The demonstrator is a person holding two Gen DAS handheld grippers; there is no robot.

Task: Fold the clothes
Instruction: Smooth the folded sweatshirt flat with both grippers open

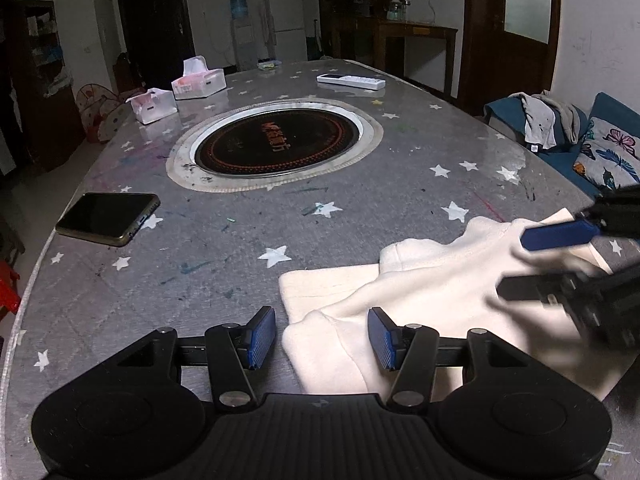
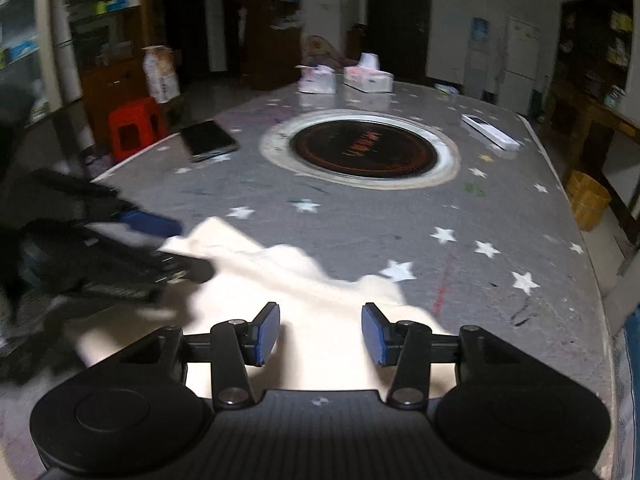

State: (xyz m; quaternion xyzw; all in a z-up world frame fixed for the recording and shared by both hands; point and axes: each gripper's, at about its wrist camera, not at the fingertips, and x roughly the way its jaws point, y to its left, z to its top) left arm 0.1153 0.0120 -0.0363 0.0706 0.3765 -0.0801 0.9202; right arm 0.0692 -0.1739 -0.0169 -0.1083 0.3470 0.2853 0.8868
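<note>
Both tongs gape empty: left tongs [image 1: 322, 338] straddle the cream fleece garment's [image 1: 432, 292] near corner, right tongs [image 2: 320, 334] hover mid-cloth.

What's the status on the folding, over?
Left hand-held gripper open over garment. Right hand-held gripper open, also above it. Garment rumpled, not yet folded. Phone well clear.

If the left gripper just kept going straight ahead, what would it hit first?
Most likely the cream garment: its near fold already lies between the open left gripper fingers. Past it is bare starry tablecloth, then the round inset hob. Height above the cloth is hard to judge.
</note>
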